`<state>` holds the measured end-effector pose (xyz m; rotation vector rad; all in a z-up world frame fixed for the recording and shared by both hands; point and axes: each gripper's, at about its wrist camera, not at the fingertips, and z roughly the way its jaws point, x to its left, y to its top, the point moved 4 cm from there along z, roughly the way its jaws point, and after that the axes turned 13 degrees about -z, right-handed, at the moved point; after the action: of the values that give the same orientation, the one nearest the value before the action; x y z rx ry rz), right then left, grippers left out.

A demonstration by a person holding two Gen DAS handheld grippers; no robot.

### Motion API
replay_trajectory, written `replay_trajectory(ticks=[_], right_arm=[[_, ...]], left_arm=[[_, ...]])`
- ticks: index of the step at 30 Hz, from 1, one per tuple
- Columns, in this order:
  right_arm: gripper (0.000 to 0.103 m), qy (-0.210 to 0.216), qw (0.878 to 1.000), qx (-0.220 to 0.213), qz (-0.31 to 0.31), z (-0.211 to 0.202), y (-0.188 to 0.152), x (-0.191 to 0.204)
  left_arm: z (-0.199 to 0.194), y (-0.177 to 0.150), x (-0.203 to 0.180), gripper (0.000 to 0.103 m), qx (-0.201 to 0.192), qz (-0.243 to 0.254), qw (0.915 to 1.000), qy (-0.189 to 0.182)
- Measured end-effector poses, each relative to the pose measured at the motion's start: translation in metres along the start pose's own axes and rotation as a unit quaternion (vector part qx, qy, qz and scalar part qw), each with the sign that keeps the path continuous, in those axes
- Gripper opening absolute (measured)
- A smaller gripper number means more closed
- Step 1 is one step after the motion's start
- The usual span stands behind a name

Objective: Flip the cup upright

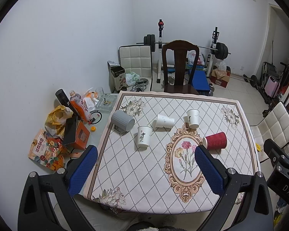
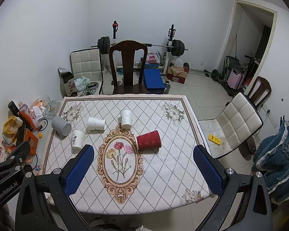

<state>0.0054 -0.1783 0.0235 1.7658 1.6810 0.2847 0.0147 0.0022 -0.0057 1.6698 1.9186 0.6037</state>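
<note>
Several cups sit on the patterned tablecloth (image 1: pixel 144 165). A red ribbed paper cup (image 1: pixel 215 141) (image 2: pixel 148 140) lies on its side at the right. A white paper cup (image 1: pixel 164 121) (image 2: pixel 96 123) lies on its side in the middle. A grey ribbed mug (image 1: pixel 123 120) (image 2: pixel 61 125) lies tipped at the left edge. Two white printed cups (image 1: pixel 144 139) (image 1: pixel 193 118) stand with the wide end up. My left gripper (image 1: pixel 146 154) and my right gripper (image 2: pixel 143 152) are both open and empty, held above the near part of the table, apart from all cups.
Snack bags, bottles and boxes (image 1: pixel 63 132) crowd the glass tabletop left of the cloth. A dark wooden chair (image 1: pixel 180 67) stands at the far side, a white padded chair (image 2: pixel 239 123) at the right. Weight bench and barbell (image 2: pixel 140 46) stand behind.
</note>
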Motion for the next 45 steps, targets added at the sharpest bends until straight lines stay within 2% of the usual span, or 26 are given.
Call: replay_trajectory(ticks=[2, 5, 9, 10, 12, 13, 16, 17, 21, 23, 24, 25, 27, 28, 33, 35, 36, 37, 45], right_arm=[[0.103, 0.003, 1.0, 0.018, -0.003, 0.001, 0.0, 0.001], [0.103, 0.008, 1.0, 0.022, -0.001, -0.006, 0.004, -0.001], [0.103, 0.01, 0.999, 0.029, 0.009, 0.014, 0.003, -0.009], [0.103, 0.002, 0.999, -0.037, 0.021, 0.024, -0.006, -0.013], [0.103, 0.001, 0.999, -0.018, 0.026, 0.047, -0.011, -0.018], [0.103, 0.003, 0.999, -0.024, 0.032, 0.062, -0.014, -0.023], [0.103, -0.004, 0.999, 0.001, 0.04, 0.106, -0.023, -0.035], [0.103, -0.02, 0.999, 0.011, 0.033, 0.121, -0.026, -0.041], [0.103, -0.029, 0.996, 0.057, 0.057, 0.189, -0.04, -0.066], [0.103, -0.026, 0.991, 0.116, 0.06, 0.221, -0.065, -0.068], [0.103, -0.029, 0.989, 0.13, 0.065, 0.24, -0.071, -0.072], [0.103, -0.013, 0.981, 0.177, 0.073, 0.256, -0.092, -0.061], [0.103, -0.011, 0.974, 0.212, 0.085, 0.29, -0.108, -0.061], [0.103, 0.008, 0.961, 0.261, 0.093, 0.299, -0.13, -0.044], [0.103, -0.009, 0.935, 0.337, 0.112, 0.353, -0.153, -0.055], [0.103, -0.016, 0.933, 0.341, 0.117, 0.374, -0.149, -0.061], [0.103, -0.02, 0.931, 0.345, 0.12, 0.382, -0.148, -0.065], [0.103, -0.024, 0.929, 0.347, 0.122, 0.39, -0.147, -0.069], [0.102, -0.052, 0.919, 0.364, 0.144, 0.429, -0.148, -0.091]], left_arm=[[0.001, -0.001, 0.0, 0.103, -0.001, 0.0, 1.0, 0.001], [0.0, 0.0, 0.0, 0.103, 0.002, -0.003, 1.0, 0.003], [0.016, -0.001, -0.007, 0.103, 0.023, -0.011, 0.9996, 0.014], [0.02, -0.005, -0.01, 0.103, 0.024, -0.01, 0.9995, 0.016], [0.046, -0.01, -0.017, 0.103, 0.044, -0.01, 0.9985, 0.033], [0.057, -0.014, -0.021, 0.103, 0.052, -0.009, 0.9979, 0.039], [0.091, -0.03, -0.035, 0.103, 0.074, -0.001, 0.9959, 0.052], [0.104, -0.035, -0.04, 0.103, 0.087, 0.005, 0.9946, 0.056], [0.163, -0.051, -0.069, 0.103, 0.147, 0.035, 0.9868, 0.059], [0.188, -0.054, -0.084, 0.103, 0.165, 0.049, 0.9833, 0.06], [0.202, -0.054, -0.092, 0.103, 0.175, 0.056, 0.9811, 0.06], [0.218, -0.054, -0.099, 0.103, 0.186, 0.063, 0.9789, 0.058], [0.247, -0.052, -0.114, 0.103, 0.205, 0.076, 0.9744, 0.053], [0.26, -0.05, -0.121, 0.103, 0.211, 0.085, 0.9724, 0.051], [0.329, -0.039, -0.156, 0.102, 0.234, 0.13, 0.9626, 0.045], [0.358, -0.033, -0.169, 0.102, 0.242, 0.141, 0.9592, 0.04], [0.368, -0.031, -0.176, 0.102, 0.241, 0.155, 0.9579, 0.017], [0.381, -0.029, -0.183, 0.102, 0.246, 0.158, 0.9563, 0.013], [0.458, -0.021, -0.232, 0.095, 0.285, 0.165, 0.9437, -0.034]])
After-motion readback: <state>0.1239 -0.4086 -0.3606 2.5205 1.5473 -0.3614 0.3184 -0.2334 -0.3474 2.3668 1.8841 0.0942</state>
